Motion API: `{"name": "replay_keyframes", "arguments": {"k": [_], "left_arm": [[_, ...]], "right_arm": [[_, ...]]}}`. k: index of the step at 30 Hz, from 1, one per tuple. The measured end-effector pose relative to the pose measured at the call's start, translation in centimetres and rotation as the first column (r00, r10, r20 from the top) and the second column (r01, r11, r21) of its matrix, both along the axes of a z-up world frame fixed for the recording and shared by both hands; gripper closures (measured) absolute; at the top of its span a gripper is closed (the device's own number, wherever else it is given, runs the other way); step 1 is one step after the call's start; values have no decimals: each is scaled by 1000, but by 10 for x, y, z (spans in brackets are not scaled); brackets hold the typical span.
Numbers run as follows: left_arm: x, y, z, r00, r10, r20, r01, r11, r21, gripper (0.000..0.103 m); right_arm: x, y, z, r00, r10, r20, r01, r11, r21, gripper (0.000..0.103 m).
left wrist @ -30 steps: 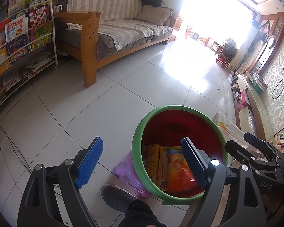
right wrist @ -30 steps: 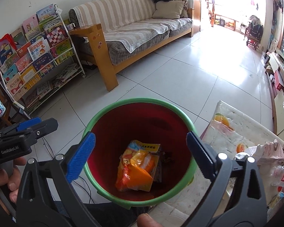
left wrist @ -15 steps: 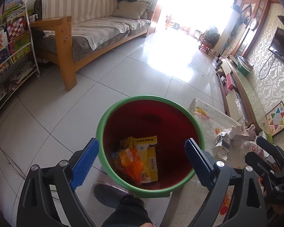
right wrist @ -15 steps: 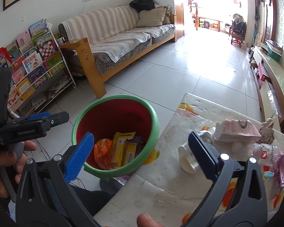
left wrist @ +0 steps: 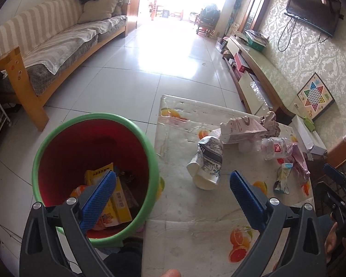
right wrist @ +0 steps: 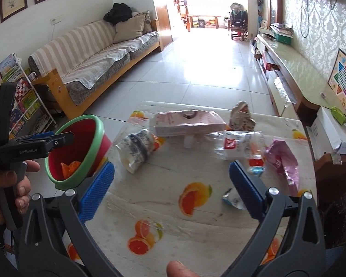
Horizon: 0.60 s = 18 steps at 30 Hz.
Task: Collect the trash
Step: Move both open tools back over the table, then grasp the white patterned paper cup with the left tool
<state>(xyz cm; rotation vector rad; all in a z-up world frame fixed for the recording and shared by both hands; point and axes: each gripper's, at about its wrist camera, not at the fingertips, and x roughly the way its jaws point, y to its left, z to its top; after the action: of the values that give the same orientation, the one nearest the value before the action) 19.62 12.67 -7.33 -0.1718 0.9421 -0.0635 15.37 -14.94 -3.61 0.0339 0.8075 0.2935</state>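
On the surface (right wrist: 196, 210), covered with a fruit-printed cloth, the trash that is left to collect is spread out: a crushed paper cup (left wrist: 206, 161) lies nearest the bin, a flattened pink-and-white carton (right wrist: 189, 121) lies just behind it, a crumpled clear bottle (right wrist: 237, 144) with a red label lies to the right, and a pink wrapper (right wrist: 281, 159) and a small torn packet (right wrist: 233, 198) lie nearer the right edge. A crumpled wad of paper (right wrist: 242, 115) is seen at the far side. The red bin with a green rim (left wrist: 150, 143) stands on the floor just beside the surface's left edge, and a yellow box (left wrist: 117, 196) and orange packaging are already held in it.

The left claw (left wrist: 173, 191) is seen with its jaws opening wide, and nothing is between the blue pads; it hangs over the gap between bin and cup. The right claw (right wrist: 171, 184) is spread as well and is empty, hanging above the bare cloth in front of the litter.

The step in hand is judged to be the reach for another piece, with part of the collecting already done. For the next move, one item has to be chosen, most likely the paper cup for the left claw or the bottle or small packet for the right. The jaws have to be lowered around it and closed gently, since crushed paper and thin plastic are easily deformed and may slip. After that, a carry across to the bin is called for.
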Motion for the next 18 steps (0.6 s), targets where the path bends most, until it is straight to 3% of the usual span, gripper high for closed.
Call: {"name": "replay_keyframes", "arguments": {"k": [8, 18], "left_arm": [[40, -58, -27, 993, -98, -61, 101, 993, 52, 8], [87, -92, -77, 972, -155, -179, 187, 966, 179, 8]], "right_arm": [[8, -74, -25, 991, -122, -49, 121, 992, -24, 5], [28, -89, -63, 981, -140, -132, 139, 990, -17, 5]]}}
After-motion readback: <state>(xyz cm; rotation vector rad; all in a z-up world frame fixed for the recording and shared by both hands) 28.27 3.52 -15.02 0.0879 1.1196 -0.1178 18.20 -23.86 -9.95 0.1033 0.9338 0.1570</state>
